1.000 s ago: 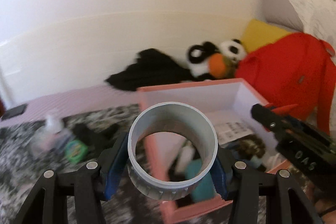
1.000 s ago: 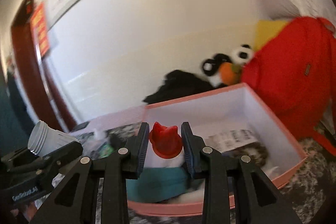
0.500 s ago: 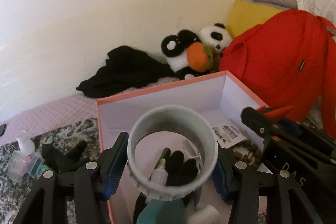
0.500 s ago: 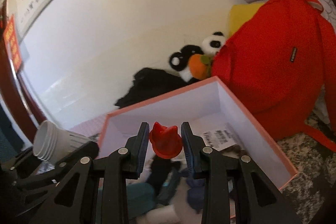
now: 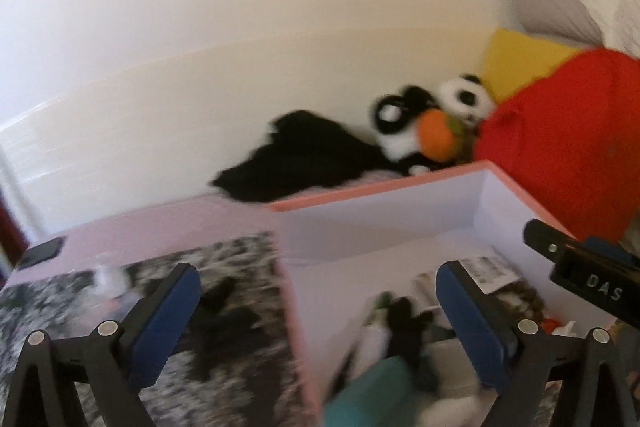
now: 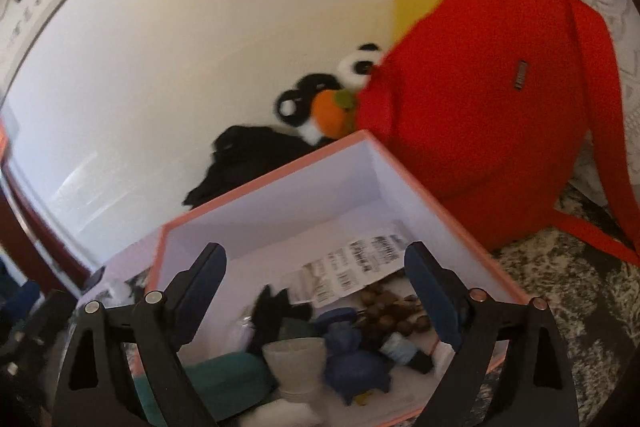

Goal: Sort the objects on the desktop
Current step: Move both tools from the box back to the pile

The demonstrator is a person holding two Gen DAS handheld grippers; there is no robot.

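Blue-padded fingers of left gripper [image 5: 316,301] and right gripper [image 6: 316,291] opening wide, nothing between them; grey cup [image 6: 294,359] and red piece released. Cup now in pink box [image 6: 448,215]; both drops done.

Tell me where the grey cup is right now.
Right wrist view, bottom centre: the grey cup sits inside the pink box, between teal item and blue figure.
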